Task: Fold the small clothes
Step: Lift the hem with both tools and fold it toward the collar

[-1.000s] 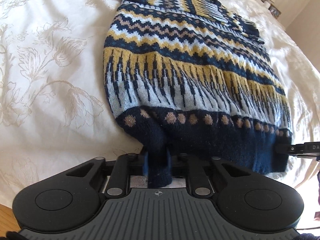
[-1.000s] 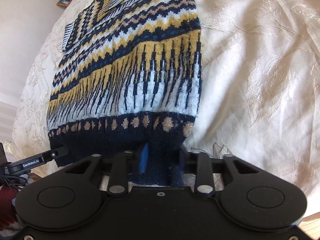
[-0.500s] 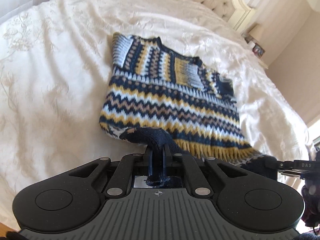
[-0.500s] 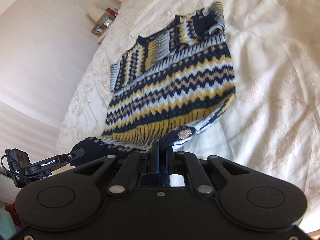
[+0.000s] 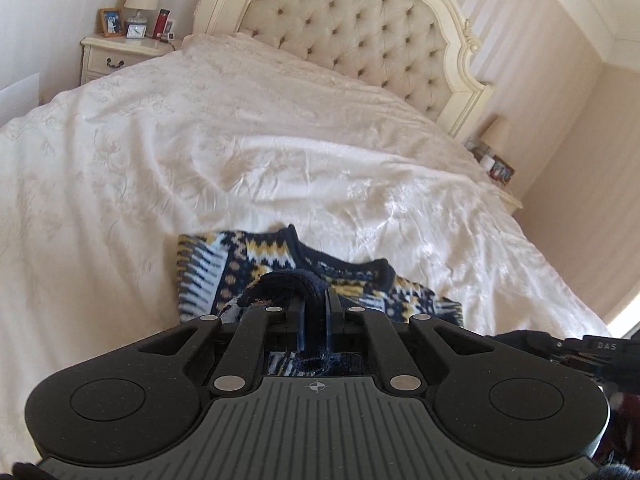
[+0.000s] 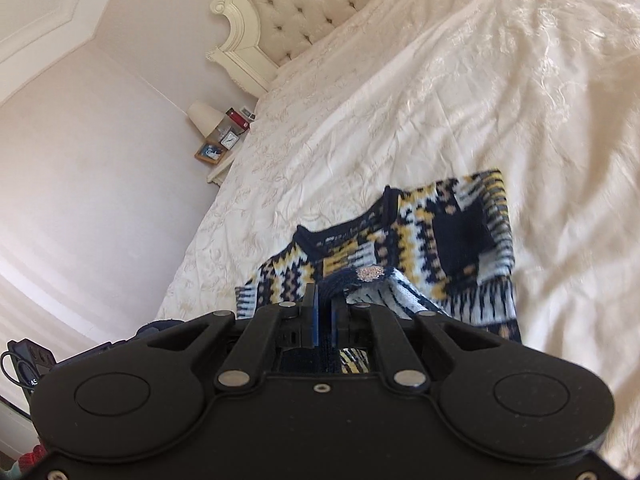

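Note:
A small knitted sweater [image 5: 256, 256] in navy, yellow and pale blue lies on the white bedspread [image 5: 200, 152], its collar end toward the headboard. My left gripper [image 5: 316, 300] is shut on the navy hem, lifted over the upper part of the sweater. In the right wrist view the sweater [image 6: 448, 224] shows its neckline and a folded-in sleeve. My right gripper [image 6: 324, 300] is shut on the other hem corner, also raised above the chest area. The sweater's lower body hangs hidden under both grippers. The right gripper's tip [image 5: 560, 344] shows at the left view's right edge.
A tufted cream headboard [image 5: 352, 28] stands at the far end. A nightstand [image 5: 120, 52] with a lamp, clock and photo frame is at one side, another small nightstand [image 5: 496, 168] at the other. Wide bare bedspread surrounds the sweater.
Both grippers have lifted the hem off the bed and carried it forward toward the collar, so the sweater's lower half now doubles over the upper half. Both stay shut on the hem.

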The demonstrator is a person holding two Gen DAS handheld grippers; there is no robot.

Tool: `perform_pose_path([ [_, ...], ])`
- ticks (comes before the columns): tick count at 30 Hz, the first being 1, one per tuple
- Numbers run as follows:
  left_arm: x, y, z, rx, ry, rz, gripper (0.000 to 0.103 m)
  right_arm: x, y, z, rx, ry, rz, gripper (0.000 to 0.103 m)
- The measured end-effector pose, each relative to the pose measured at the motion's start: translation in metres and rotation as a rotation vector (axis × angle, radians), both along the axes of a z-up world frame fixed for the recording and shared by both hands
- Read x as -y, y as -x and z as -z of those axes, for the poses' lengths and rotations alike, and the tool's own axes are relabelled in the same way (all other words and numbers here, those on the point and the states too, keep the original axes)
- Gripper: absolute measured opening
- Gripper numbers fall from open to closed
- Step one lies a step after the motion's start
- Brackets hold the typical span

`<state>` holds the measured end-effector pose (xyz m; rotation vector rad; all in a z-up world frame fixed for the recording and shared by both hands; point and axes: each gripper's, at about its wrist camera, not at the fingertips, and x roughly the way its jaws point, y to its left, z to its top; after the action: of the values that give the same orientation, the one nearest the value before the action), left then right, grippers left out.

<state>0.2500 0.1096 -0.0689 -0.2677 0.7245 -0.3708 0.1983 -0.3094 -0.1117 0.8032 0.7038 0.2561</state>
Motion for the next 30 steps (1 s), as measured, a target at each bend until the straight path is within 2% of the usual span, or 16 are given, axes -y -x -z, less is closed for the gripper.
perform_pose_path([
  [3, 0.006, -0.037, 0.009, -0.014, -0.013, 0.004, 0.008, 0.004, -0.04, 0.008, -0.016, 0.017, 0.017, 0.012],
  [7, 0.014, -0.081, 0.031, -0.077, -0.047, 0.01, 0.008, 0.006, -0.087, 0.033, -0.09, 0.021, 0.051, 0.013],
  [12, 0.025, -0.12, 0.061, -0.144, -0.137, 0.041, 0.01, 0.004, -0.125, 0.066, -0.188, 0.039, 0.079, 0.014],
  [15, 0.026, -0.139, 0.076, -0.196, -0.151, 0.029, 0.011, 0.006, -0.141, 0.082, -0.245, 0.042, 0.113, 0.02],
  [16, 0.025, -0.146, 0.08, -0.213, -0.151, 0.012, 0.018, 0.007, -0.145, 0.086, -0.256, 0.043, 0.119, 0.021],
  [17, 0.023, -0.15, 0.082, -0.216, -0.15, -0.005, 0.03, 0.008, -0.15, 0.09, -0.267, 0.043, 0.125, 0.022],
  [19, 0.017, -0.158, 0.084, -0.202, -0.139, -0.038, 0.037, 0.009, -0.156, 0.094, -0.282, 0.058, 0.135, 0.032],
  [21, 0.013, -0.168, 0.083, -0.199, -0.138, -0.052, 0.041, 0.012, -0.16, 0.095, -0.275, 0.07, 0.144, 0.06],
  [23, 0.011, -0.174, 0.079, -0.194, -0.148, -0.06, 0.045, 0.016, -0.162, 0.094, -0.257, 0.08, 0.162, 0.064],
  [26, 0.008, -0.174, 0.071, -0.177, -0.17, -0.071, 0.046, 0.018, -0.164, 0.086, -0.235, 0.118, 0.183, 0.064],
  [28, 0.009, -0.171, 0.065, -0.169, -0.189, -0.076, 0.047, 0.015, -0.164, 0.078, -0.209, 0.157, 0.171, 0.065],
  [30, 0.011, -0.165, 0.061, -0.162, -0.196, -0.078, 0.047, 0.008, -0.163, 0.07, -0.185, 0.193, 0.14, 0.071],
])
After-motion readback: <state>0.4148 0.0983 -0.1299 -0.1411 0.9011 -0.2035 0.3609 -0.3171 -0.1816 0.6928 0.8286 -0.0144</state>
